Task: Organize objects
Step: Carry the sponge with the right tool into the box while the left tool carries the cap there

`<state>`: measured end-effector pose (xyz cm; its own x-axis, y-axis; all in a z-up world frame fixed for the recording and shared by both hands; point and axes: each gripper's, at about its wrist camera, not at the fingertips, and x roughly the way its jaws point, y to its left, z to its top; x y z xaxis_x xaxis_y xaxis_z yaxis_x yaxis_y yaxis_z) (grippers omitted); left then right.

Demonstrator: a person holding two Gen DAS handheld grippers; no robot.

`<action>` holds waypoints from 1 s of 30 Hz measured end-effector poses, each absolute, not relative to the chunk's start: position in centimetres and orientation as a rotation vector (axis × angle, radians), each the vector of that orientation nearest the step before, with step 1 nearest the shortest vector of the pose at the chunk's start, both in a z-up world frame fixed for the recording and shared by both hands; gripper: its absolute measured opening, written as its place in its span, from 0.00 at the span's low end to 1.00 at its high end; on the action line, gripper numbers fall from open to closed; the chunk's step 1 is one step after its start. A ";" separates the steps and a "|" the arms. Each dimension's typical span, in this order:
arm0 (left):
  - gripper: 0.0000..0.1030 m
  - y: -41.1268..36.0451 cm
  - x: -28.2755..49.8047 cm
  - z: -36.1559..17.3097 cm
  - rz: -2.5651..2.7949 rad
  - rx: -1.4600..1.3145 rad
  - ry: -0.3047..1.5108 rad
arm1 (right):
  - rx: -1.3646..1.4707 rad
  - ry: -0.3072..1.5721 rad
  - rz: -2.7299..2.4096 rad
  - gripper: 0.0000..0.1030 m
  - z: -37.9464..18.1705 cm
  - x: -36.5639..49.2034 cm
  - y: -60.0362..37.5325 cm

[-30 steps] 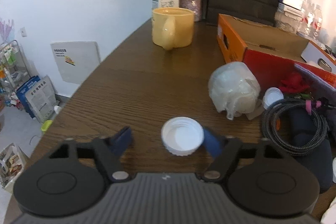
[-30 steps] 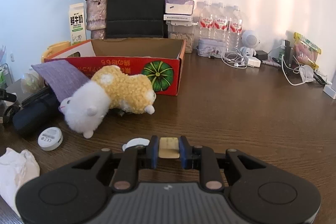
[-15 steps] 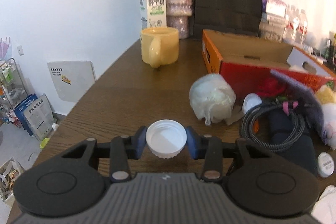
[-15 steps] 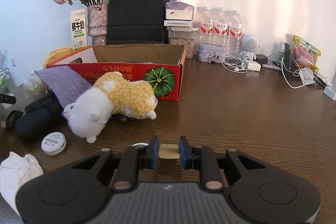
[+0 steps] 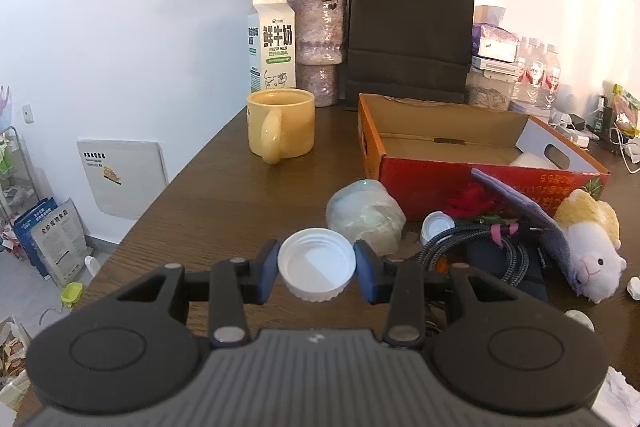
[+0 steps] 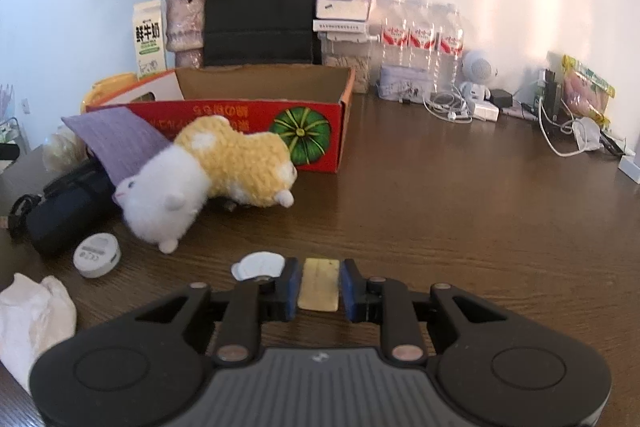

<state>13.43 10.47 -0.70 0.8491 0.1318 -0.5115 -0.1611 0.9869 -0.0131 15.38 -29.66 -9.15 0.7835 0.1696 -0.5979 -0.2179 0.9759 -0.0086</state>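
White bottle cap [image 5: 317, 266], open side up, is pinched between the blue pads of the left hand-held gripper [image 5: 316, 273] and lifted clear of the desk [image 5: 224, 195]. The jaws have just been closing, with the cap between them. The right hand-held gripper [image 6: 319, 285] is pressed onto a small flat tan block [image 6: 319, 283], possibly an eraser, low over the desk. Beyond them stands an open red cardboard box [image 5: 460, 155], which looks almost empty, with only a pale item in its far corner. Sorting seems barely started: a stuffed toy [image 6: 208, 173], a purple cloth [image 6: 116, 139], a coiled cable [image 5: 452, 259], a wrapped bundle [image 5: 366, 221], a small round tin [image 6: 97, 254] and another cap [image 5: 438, 227] all lie loose on the desk beside the box
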 end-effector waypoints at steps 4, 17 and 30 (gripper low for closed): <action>0.40 10.5 13.2 -0.6 0.154 -0.059 0.531 | -0.086 0.632 0.218 0.19 -9.3 15.5 -29.6; 0.40 8.3 13.8 2.8 0.090 -0.048 0.432 | -0.145 0.473 0.267 0.19 -4.9 16.6 -27.7; 0.40 2.4 22.5 5.3 -0.030 -0.070 0.397 | -0.136 0.321 0.382 0.19 1.2 25.1 -20.4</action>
